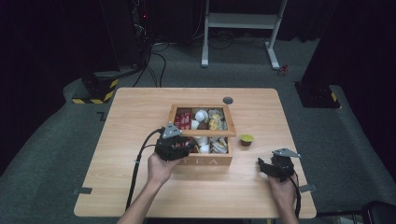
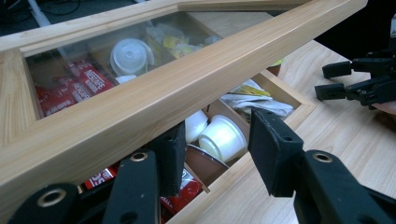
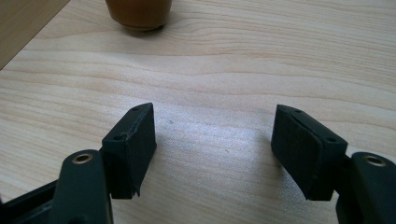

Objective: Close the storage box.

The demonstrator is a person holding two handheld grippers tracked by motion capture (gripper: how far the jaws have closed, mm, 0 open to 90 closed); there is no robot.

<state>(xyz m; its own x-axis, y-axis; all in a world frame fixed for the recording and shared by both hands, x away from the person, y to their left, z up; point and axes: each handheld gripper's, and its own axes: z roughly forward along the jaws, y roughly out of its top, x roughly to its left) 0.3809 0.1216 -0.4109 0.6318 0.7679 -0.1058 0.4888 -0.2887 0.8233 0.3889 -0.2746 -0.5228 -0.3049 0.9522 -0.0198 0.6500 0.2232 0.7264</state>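
Note:
A wooden tea box [image 1: 205, 161] stands mid-table, its glass-windowed lid [image 1: 205, 133] lifted at the front. My left gripper [image 1: 190, 143] is at the box's front left corner. In the left gripper view the lid frame [image 2: 187, 79] runs slantwise above the box, and one jaw of my left gripper [image 2: 215, 135] sits under its edge. The jaws stand apart and press on nothing, with white capsules [image 2: 222, 137] in the compartment beyond them. My right gripper [image 1: 261, 164] rests open over bare table right of the box. A brown capsule [image 3: 138, 11] lies ahead of my right gripper [image 3: 215, 140].
The box holds red sachets [image 2: 84, 84], white cups and yellow packets in compartments. The brown capsule with a green top [image 1: 246, 139] sits just right of the box. A grey cable grommet [image 1: 228, 100] is set in the table behind the box. Cables trail from both grippers.

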